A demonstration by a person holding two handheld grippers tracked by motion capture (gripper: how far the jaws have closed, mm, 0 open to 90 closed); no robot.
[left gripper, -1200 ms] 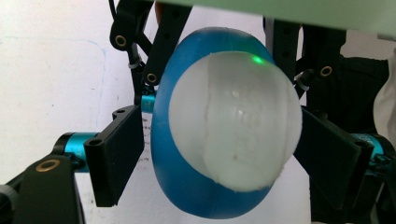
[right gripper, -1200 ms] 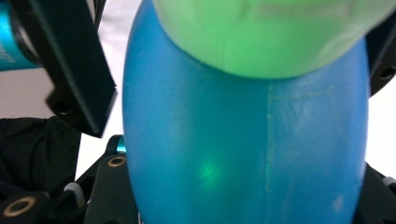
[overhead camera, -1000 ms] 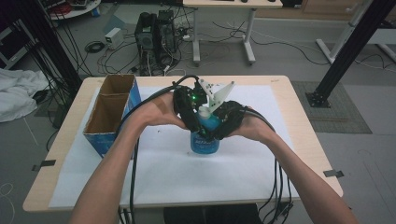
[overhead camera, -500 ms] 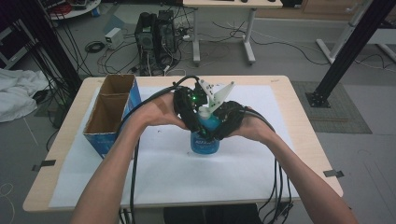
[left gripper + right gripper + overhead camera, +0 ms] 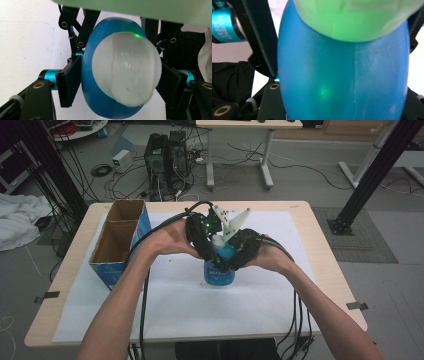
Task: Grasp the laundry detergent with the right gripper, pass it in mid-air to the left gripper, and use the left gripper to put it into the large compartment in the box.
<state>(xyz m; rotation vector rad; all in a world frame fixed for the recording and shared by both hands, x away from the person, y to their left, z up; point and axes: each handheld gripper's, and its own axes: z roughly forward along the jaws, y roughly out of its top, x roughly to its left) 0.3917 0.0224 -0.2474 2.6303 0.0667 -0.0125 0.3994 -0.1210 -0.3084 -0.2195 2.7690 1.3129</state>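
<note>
Mid-table, right gripper (image 5: 235, 257) clamping blue bottle (image 5: 219, 272), left gripper (image 5: 210, 245) closing on white cap (image 5: 126, 67)

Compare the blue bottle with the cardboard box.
The blue bottle is rounded and white-capped; the cardboard box is rectangular and open-topped. The blue bottle stands mid-table; the cardboard box sits near the left edge. The cardboard box is bigger than the blue bottle. Both rest upright on the table.
</note>
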